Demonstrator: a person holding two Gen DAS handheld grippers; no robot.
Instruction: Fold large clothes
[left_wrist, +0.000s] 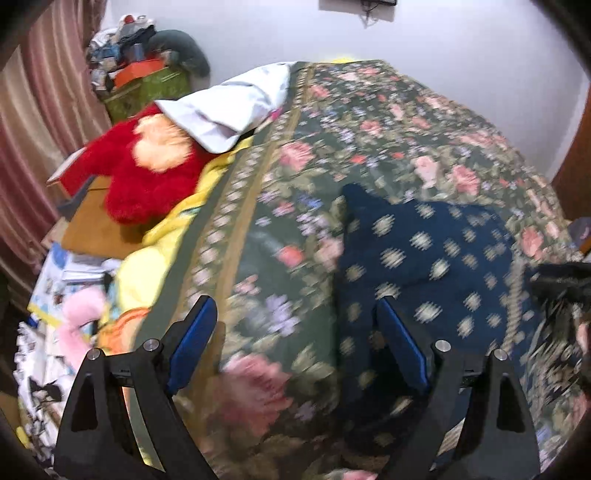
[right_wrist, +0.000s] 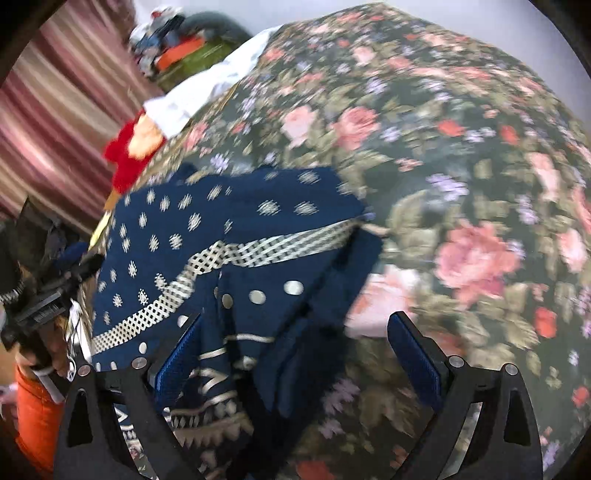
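Observation:
A navy garment (left_wrist: 424, 258) with cream motifs lies spread on the floral bedspread (left_wrist: 332, 147). In the right wrist view the navy garment (right_wrist: 229, 236) shows a cream lattice band and round silver dots, with folds near the bottom. My left gripper (left_wrist: 299, 339) hovers open over the garment's left edge, its right finger above the navy cloth and nothing pinched. My right gripper (right_wrist: 295, 354) is open above the garment's right part, its blue pads wide apart with cloth below them, not gripped. The left gripper (right_wrist: 40, 295) and a hand show at the left edge of the right wrist view.
A red plush toy (left_wrist: 140, 173) and a white cloth (left_wrist: 229, 107) lie at the bed's far left. A green box (left_wrist: 147, 88) piled with clutter stands by the striped curtain (left_wrist: 40, 122). A yellow sheet (left_wrist: 147, 266) and papers (left_wrist: 66, 277) lie to the left.

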